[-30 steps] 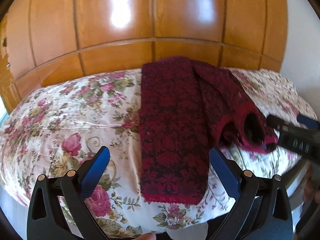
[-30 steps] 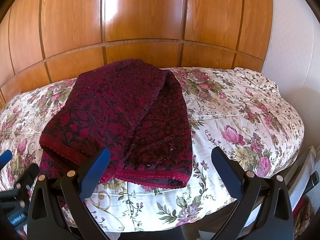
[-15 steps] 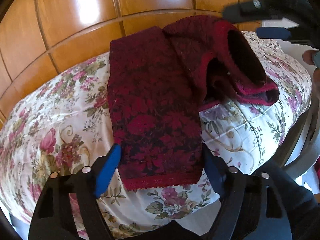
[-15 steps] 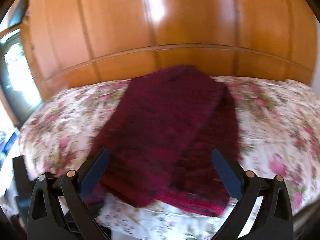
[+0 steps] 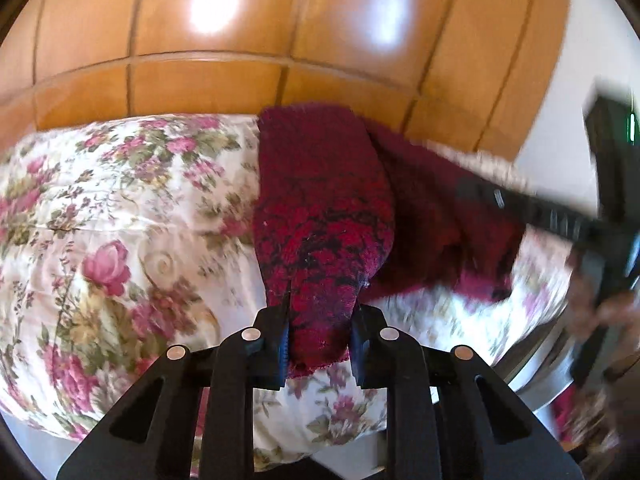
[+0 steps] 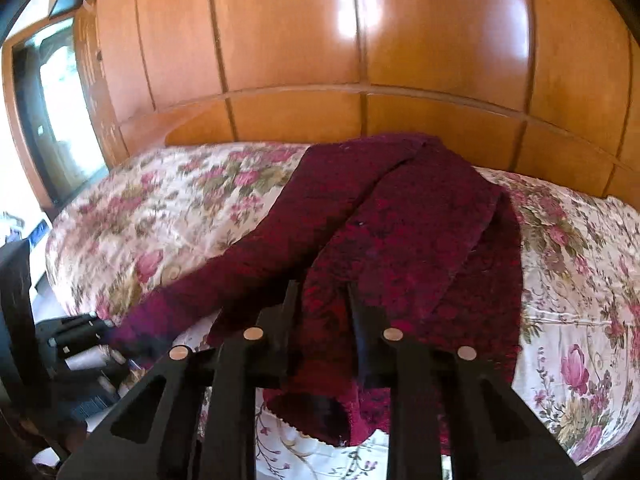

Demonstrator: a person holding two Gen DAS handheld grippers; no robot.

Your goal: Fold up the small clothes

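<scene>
Left wrist view: left gripper (image 5: pixel 319 322) fingers (image 5: pixel 280 336) clenched on the near hem of the dark red patterned garment (image 5: pixel 324 216), lower centre of frame. Cloth bunches between the two black fingers and its scalloped edge hangs just below them. From there the garment runs up the middle of the frame to the far edge of the bed (image 5: pixel 120 240), where it meets the wooden headboard (image 5: pixel 248 40). A second leg or panel of the same garment spreads to the right; the right gripper comes in over it from the right edge, blurred, fingertips hidden in the cloth from this side.

Right wrist view: right gripper (image 6: pixel 322 312) fingers (image 6: pixel 362 332) also clamped on the garment (image 6: pixel 400 232), lower centre. Fabric fills the gap between the fingers and a hem droops below them toward the bottom edge. That panel lies on top, angled up and right toward the headboard (image 6: pixel 360 40). The other panel stretches off to the lower left, taut, ending at the left gripper's black body at the left edge.

Garment sits on the floral bedspread (image 6: pixel 580 300), roughly centre of the bed, both near ends lifted off the cover by the grippers. Window (image 6: pixel 60 112) at upper left. Motion blur in both views, heavier on the right side of the left wrist view.
</scene>
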